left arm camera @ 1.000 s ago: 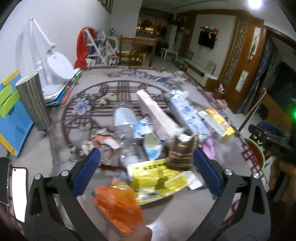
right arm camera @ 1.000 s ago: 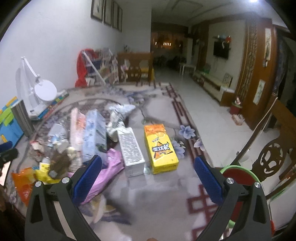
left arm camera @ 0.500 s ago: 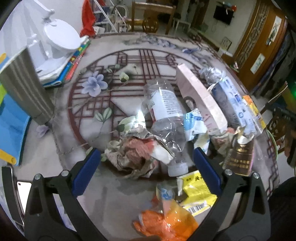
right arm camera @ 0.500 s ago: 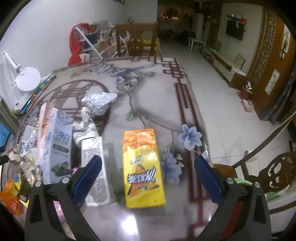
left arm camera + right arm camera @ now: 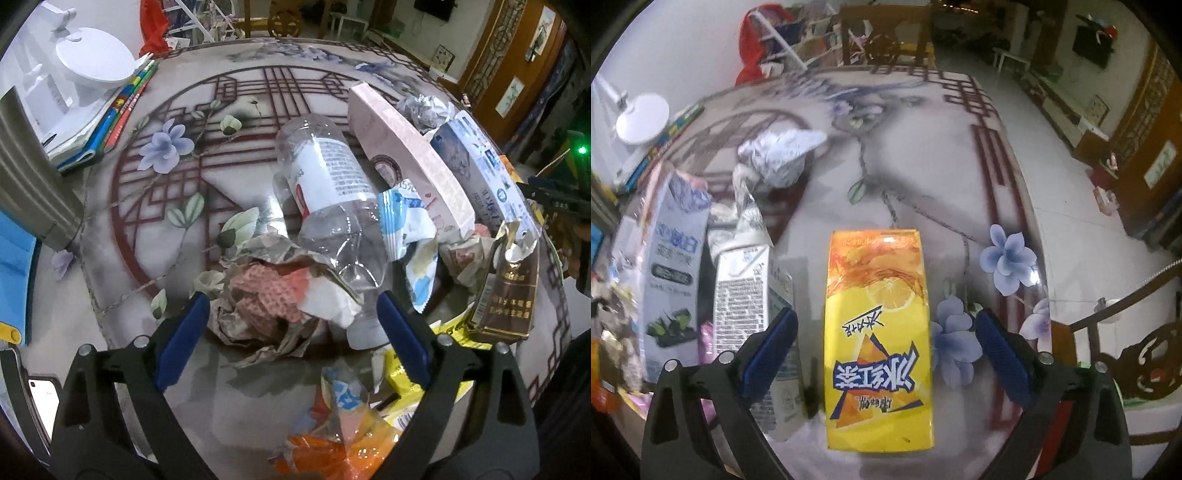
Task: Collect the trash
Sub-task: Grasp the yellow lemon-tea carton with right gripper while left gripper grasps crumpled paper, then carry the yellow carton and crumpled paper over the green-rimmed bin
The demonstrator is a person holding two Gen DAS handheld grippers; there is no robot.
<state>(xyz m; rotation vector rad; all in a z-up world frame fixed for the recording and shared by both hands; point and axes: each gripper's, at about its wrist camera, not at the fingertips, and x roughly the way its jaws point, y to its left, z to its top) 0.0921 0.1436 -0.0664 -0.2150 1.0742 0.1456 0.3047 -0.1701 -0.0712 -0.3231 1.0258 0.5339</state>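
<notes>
Trash is heaped across my floral-patterned table [image 5: 122, 229], and I've got both tools over it. My left gripper [image 5: 291, 325] is spread wide, gripping nothing, its blue pads either side of a crumpled brown paper wad [image 5: 269, 295] with red-checked paper showing inside. Leaning on that wad is a crushed clear plastic bottle [image 5: 325, 195], white label up, cap end toward me. Beside it a blue-and-white snack wrapper [image 5: 406, 225], then a long pink carton [image 5: 406, 155] and a blue-and-white carton [image 5: 480, 166] lying side by side toward the table's right edge. A torn brown packet [image 5: 506, 295] stands close to that edge, with a yellow wrapper [image 5: 402, 373] under my right-hand pad and an orange plastic bag [image 5: 332, 454] down at the near edge. Over at the left edge there's a ribbed grey cup [image 5: 33, 177], and a white lamp base [image 5: 96, 62] resting on some books. My right gripper [image 5: 886, 343] is released too, jaws wide, straddling a yellow iced-tea carton [image 5: 879, 321] that lies flat near the table's right edge, not touching either pad. Just left of it a white milk carton [image 5: 746, 288], top torn open, then the blue-and-white carton [image 5: 672, 266] again, and a ball of crumpled white paper [image 5: 779, 155] farther back toward the middle.
</notes>
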